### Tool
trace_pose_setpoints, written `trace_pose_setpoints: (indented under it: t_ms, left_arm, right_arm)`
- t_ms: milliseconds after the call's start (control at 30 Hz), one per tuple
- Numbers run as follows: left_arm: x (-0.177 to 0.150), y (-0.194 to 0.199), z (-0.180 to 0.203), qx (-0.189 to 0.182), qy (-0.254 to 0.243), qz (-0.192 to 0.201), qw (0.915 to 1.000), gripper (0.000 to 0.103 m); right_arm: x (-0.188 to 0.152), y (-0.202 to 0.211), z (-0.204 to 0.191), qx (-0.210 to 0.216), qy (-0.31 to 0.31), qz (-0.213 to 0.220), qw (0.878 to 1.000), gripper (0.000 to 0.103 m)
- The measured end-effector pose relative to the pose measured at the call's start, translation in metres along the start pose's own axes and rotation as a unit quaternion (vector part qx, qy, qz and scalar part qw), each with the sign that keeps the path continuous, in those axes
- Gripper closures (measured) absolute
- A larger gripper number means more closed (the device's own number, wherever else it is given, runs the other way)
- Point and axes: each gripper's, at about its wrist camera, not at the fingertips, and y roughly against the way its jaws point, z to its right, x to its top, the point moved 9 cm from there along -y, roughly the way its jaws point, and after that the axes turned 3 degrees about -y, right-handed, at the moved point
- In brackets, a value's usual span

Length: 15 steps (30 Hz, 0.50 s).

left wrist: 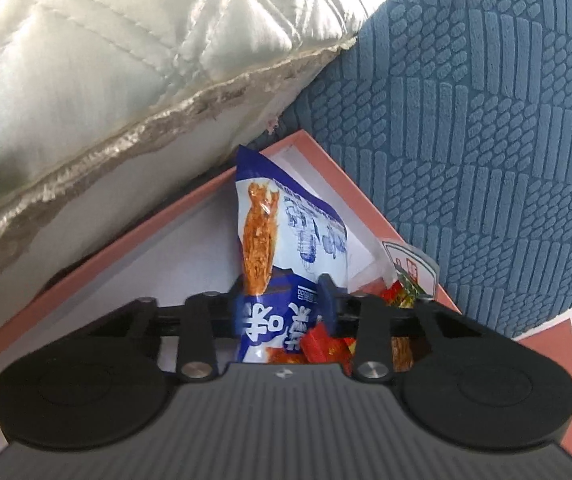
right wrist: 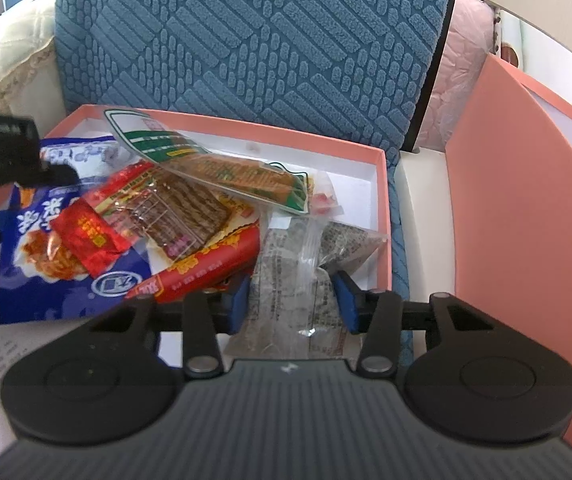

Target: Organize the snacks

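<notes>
A pink box (right wrist: 384, 216) with a white inside holds several snack packets. My left gripper (left wrist: 284, 308) is shut on a blue and white snack bag (left wrist: 286, 220), which stands up between its blue pads. In the right wrist view one of its black fingers (right wrist: 60, 176) lies on that same bag (right wrist: 66, 284) at the box's left. My right gripper (right wrist: 293, 300) has its pads against both sides of a clear grey-printed packet (right wrist: 290, 280) at the box's front right. The packet is creased between them.
Red packets (right wrist: 206, 268), a clear pack of brown strips (right wrist: 190, 216) and a green-striped packet (right wrist: 222, 164) are piled mid-box. A blue textured cushion (right wrist: 246, 40) stands behind it, a white quilted pillow (left wrist: 86, 60) to its left, and the pink lid (right wrist: 518, 200) upright at right.
</notes>
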Motion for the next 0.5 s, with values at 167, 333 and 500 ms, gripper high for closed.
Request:
trace_pose_setpoints:
  t_ms: [167, 333, 500]
  left_arm:
    - [-0.003, 0.009, -0.003, -0.004, -0.015, 0.0, 0.9999, 0.088]
    - [-0.009, 0.024, 0.001, -0.004, -0.038, -0.005, 0.9992, 0.09]
    - [-0.015, 0.046, -0.001, 0.004, -0.045, -0.005, 0.999, 0.091]
  right_arm:
    - [0.001, 0.002, 0.0, 0.004, -0.001, -0.002, 1.0, 0.06]
    - [-0.004, 0.009, -0.005, 0.016, -0.004, -0.007, 1.0, 0.062]
    - [-0.016, 0.021, -0.01, 0.026, -0.01, -0.013, 1.0, 0.063]
